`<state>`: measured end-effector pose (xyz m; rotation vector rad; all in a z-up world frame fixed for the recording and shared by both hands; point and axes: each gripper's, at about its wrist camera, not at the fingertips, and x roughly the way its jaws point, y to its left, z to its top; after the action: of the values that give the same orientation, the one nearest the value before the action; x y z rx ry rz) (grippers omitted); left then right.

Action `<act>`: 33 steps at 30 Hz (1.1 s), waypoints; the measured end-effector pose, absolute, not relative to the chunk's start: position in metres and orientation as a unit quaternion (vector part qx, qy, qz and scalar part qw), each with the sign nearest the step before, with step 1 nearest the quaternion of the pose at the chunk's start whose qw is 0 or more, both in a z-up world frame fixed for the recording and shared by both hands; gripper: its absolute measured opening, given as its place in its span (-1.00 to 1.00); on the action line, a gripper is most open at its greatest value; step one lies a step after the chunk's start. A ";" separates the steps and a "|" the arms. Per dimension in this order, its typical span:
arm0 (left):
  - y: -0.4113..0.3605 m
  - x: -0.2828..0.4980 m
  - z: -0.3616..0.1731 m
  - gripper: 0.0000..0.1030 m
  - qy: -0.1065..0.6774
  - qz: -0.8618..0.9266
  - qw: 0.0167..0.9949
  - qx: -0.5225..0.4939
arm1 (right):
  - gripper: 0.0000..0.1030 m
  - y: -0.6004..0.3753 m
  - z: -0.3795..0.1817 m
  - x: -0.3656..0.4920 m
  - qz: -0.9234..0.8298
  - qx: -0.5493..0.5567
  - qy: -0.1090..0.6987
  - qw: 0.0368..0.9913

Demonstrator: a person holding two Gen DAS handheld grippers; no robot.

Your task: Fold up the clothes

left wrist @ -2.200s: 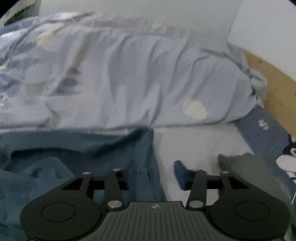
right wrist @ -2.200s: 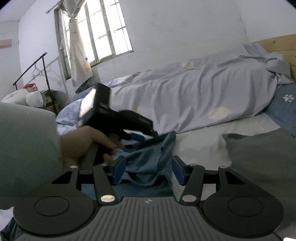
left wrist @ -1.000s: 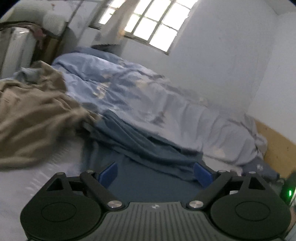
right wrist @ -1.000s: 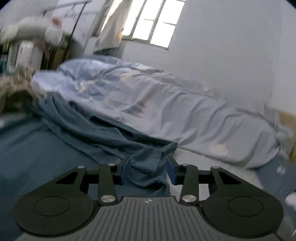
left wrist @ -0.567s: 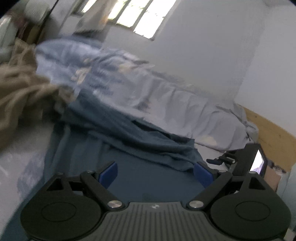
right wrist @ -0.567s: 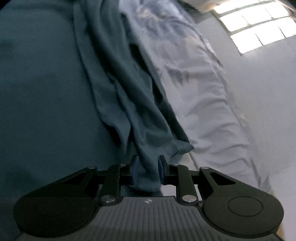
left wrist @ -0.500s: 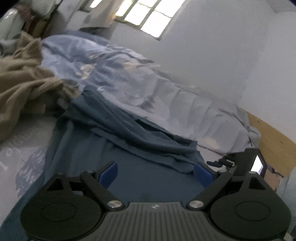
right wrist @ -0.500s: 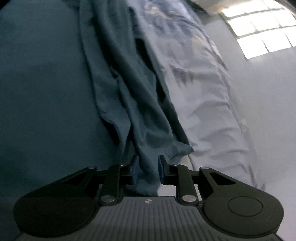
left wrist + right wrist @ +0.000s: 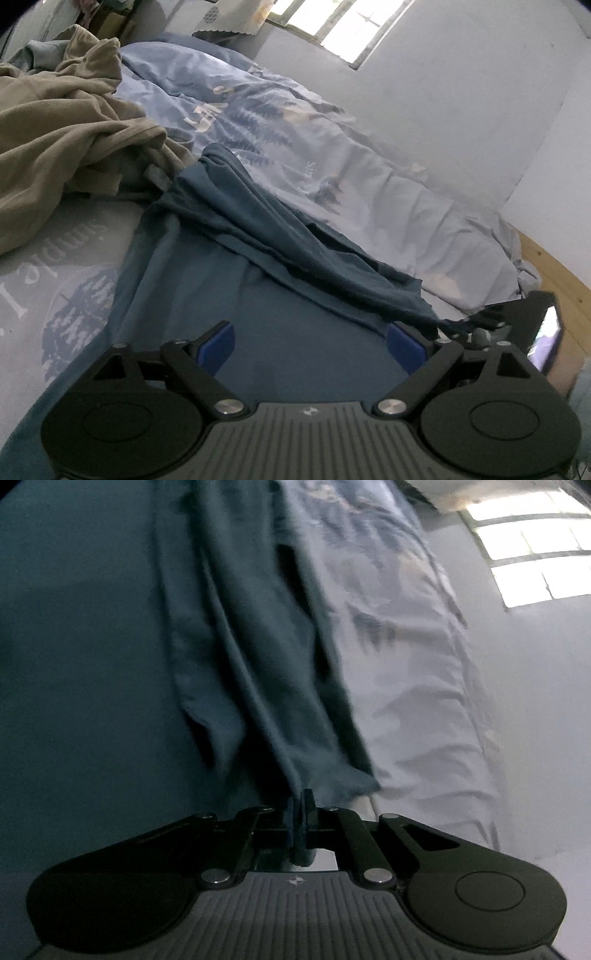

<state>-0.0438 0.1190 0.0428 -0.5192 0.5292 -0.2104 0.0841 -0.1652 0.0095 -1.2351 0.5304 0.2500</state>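
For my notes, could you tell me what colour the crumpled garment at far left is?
Khaki-tan garment, clearest in the left wrist view.

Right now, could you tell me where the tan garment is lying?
In the left wrist view the tan garment lies crumpled at upper left on the bed, beside the blue garment and against the pale patterned duvet.
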 end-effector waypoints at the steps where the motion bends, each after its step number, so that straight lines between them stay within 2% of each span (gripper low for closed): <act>1: 0.119 -0.044 0.043 0.78 0.258 -0.103 0.927 -0.252 | -0.98 -0.168 0.016 0.082 0.113 -0.563 0.244 0.781; 4: 0.118 -0.045 0.044 0.78 0.257 -0.104 0.928 -0.250 | -0.99 -0.176 0.032 0.077 0.106 -0.546 0.244 0.794; 12: 0.121 -0.043 0.045 0.78 0.255 -0.103 0.928 -0.251 | -0.96 -0.178 0.000 0.077 0.107 -0.548 0.295 0.775; 15: 0.124 -0.043 0.045 0.78 0.260 -0.102 0.925 -0.256 | -0.72 -0.176 0.004 0.069 0.109 -0.534 0.301 0.782; 16: 0.126 -0.043 0.045 0.78 0.263 -0.102 0.924 -0.257 | -0.56 -0.177 0.010 0.061 0.105 -0.519 0.300 0.793; 18: 0.128 -0.043 0.046 0.78 0.267 -0.103 0.923 -0.258 | -0.38 -0.180 0.023 0.046 0.099 -0.489 0.297 0.814; 22: 0.139 -0.049 0.050 0.78 0.260 -0.101 0.922 -0.270 | -0.37 -0.187 0.061 0.004 0.078 -0.391 0.289 0.870; 24: 0.147 -0.053 0.052 0.78 0.254 -0.101 0.919 -0.283 | -0.25 -0.188 0.079 -0.025 0.070 -0.328 0.275 0.901; 26: 0.152 -0.061 0.054 0.78 0.247 -0.106 0.918 -0.291 | -0.25 -0.189 0.091 -0.061 0.064 -0.267 0.260 0.926; 33: 0.157 -0.115 0.064 0.78 0.210 -0.134 0.939 -0.235 | -0.25 -0.170 0.098 -0.174 0.063 -0.111 0.223 0.966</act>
<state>-0.1150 0.1572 0.0637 -0.4793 0.4297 -0.2733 -0.1745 -0.1696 0.0985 -0.2251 0.4506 0.1272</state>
